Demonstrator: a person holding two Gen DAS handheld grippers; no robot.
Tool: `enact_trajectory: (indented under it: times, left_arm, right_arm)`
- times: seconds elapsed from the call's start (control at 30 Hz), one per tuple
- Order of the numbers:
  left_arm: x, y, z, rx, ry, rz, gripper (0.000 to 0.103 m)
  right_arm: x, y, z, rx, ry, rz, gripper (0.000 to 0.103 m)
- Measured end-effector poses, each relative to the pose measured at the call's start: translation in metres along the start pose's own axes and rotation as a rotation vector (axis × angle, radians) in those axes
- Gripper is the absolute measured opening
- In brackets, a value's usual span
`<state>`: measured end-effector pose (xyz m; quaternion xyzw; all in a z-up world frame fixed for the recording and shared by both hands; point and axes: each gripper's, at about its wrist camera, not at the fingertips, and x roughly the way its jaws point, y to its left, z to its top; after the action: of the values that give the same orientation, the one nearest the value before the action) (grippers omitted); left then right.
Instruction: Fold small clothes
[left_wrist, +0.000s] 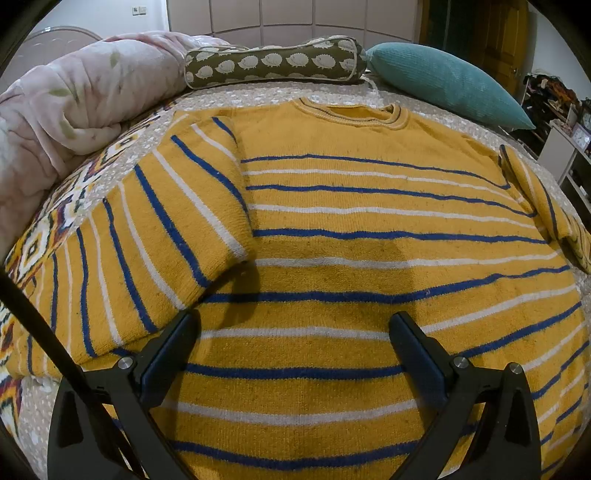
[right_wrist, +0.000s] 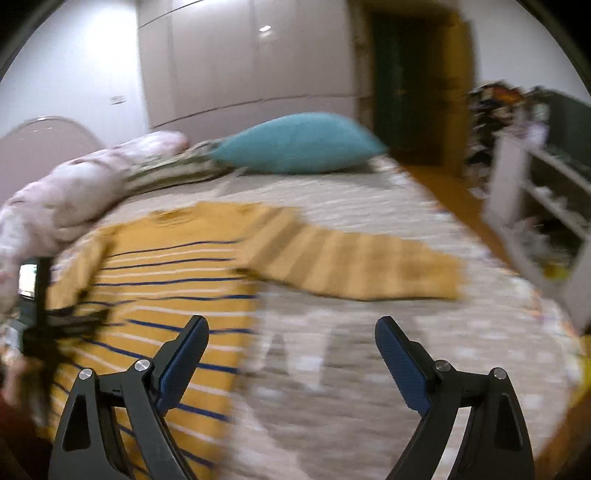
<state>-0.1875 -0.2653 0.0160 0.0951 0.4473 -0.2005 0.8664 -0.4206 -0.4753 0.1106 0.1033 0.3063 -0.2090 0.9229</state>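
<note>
A yellow sweater (left_wrist: 351, 229) with blue and white stripes lies flat on the bed, neck at the far side. Its left sleeve (left_wrist: 159, 236) is folded in over the body. My left gripper (left_wrist: 295, 325) is open and empty, just above the sweater's lower middle. In the blurred right wrist view the sweater (right_wrist: 166, 280) lies at the left and its right sleeve (right_wrist: 351, 266) stretches out sideways on the bedspread. My right gripper (right_wrist: 291, 332) is open and empty, above the sweater's right edge. The left gripper (right_wrist: 48, 325) shows blurred at the far left there.
The bedspread (right_wrist: 369, 369) is grey with white dots. A pink quilt (left_wrist: 62, 107), a hedgehog-print bolster (left_wrist: 273, 62) and a teal pillow (left_wrist: 447, 81) lie along the far side. White shelves (right_wrist: 543, 221) stand right of the bed, past its edge.
</note>
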Motion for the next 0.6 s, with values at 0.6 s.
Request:
enact_trajectory:
  times: [0.6]
  left_arm:
    - [-0.001,-0.001,-0.001,-0.007,-0.008,-0.003,0.103]
  right_arm:
    - [0.117,0.093,-0.017,-0.071,0.160,0.068,0.080]
